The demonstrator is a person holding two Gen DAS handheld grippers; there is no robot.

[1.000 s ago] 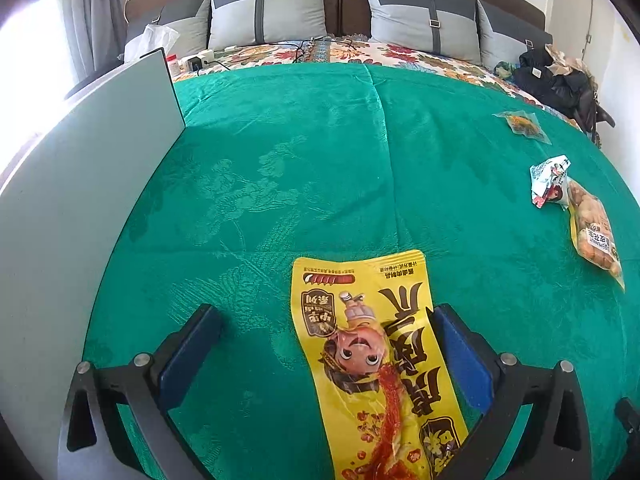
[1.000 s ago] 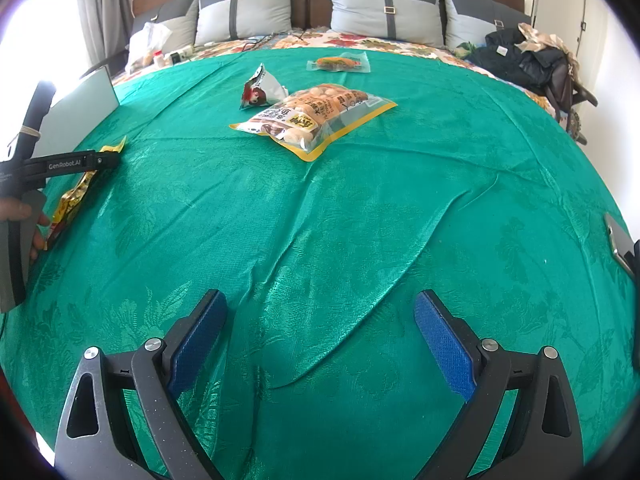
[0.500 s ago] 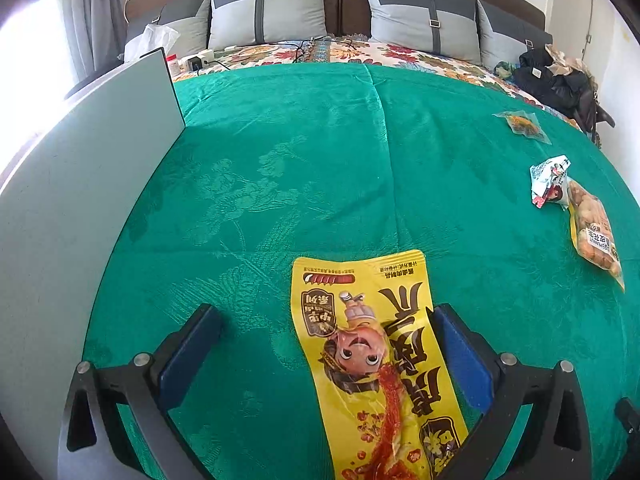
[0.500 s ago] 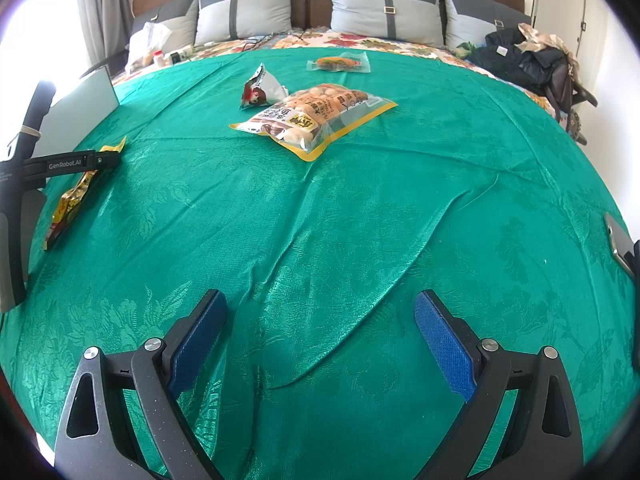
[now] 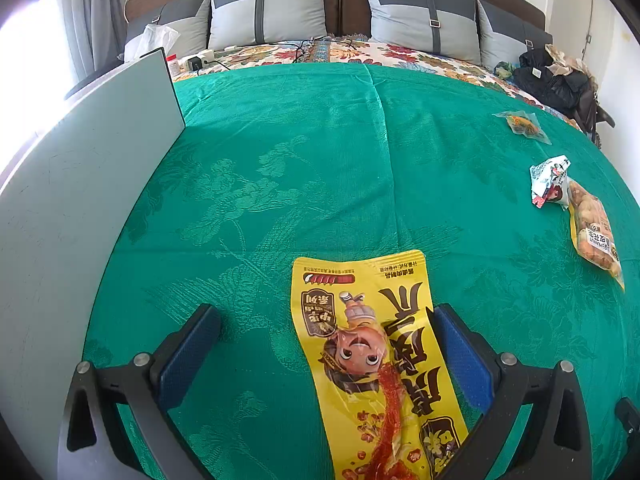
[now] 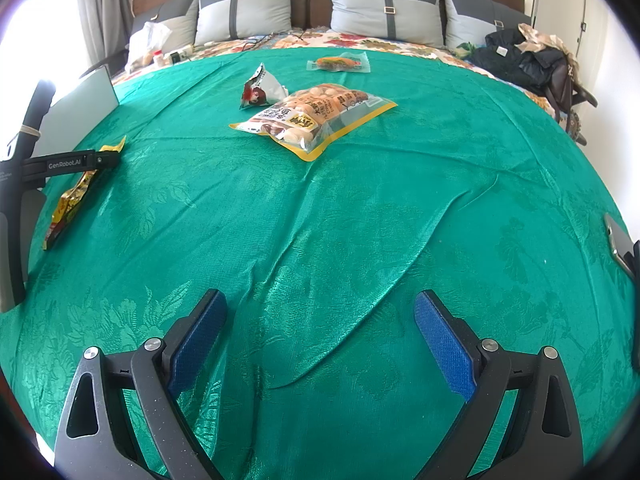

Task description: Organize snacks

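Note:
A long yellow snack packet [image 5: 376, 356] lies flat on the green cloth, between my left gripper's open fingers, close to the right finger. My left gripper [image 5: 324, 336] is open and grips nothing. The same packet shows at the left of the right wrist view [image 6: 76, 196], under the left gripper's arm. My right gripper [image 6: 320, 320] is open and empty above bare cloth. A clear bag of round snacks [image 6: 316, 116], a small white and red pouch [image 6: 260, 90] and a small clear packet [image 6: 338, 64] lie farther back. They show at the right of the left wrist view: the bag [image 5: 592, 232], the pouch [image 5: 550, 180], the packet [image 5: 522, 124].
A grey flat panel [image 5: 84, 184] stands along the left edge of the green cloth [image 5: 300, 152]. Pillows [image 5: 272, 4] line the headboard. A dark bag and clothes [image 6: 524, 60] sit at the back right. A phone-like object [image 6: 618, 246] lies at the right edge.

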